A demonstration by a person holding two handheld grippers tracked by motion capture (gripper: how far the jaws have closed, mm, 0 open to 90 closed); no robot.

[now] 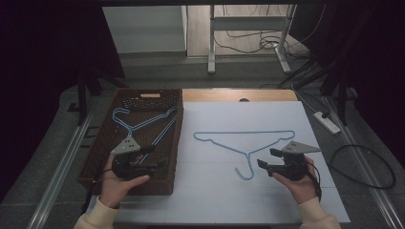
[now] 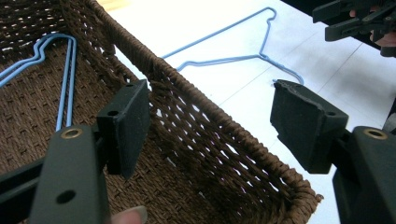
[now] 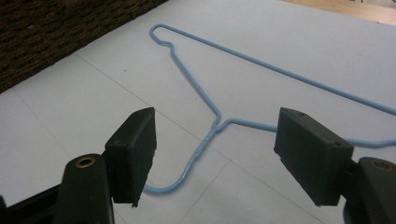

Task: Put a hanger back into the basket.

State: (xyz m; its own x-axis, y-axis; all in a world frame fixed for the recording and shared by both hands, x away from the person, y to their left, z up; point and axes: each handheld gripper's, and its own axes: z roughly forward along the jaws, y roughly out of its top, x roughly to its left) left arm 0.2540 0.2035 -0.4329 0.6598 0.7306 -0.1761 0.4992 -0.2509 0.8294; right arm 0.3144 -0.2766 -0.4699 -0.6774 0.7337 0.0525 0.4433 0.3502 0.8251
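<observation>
White tabletop [image 1: 267, 200] — one hanger [image 1: 244, 143], two grippers

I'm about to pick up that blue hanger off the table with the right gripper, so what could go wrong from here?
1. The blue hanger is thin wire lying flat on the white table sheet, so the right gripper, open above its neck, could close over it and miss or let it slip.
2. Its hook might snag the wicker basket wall on the way in.
3. It could tangle with the hangers already in the basket.
</observation>
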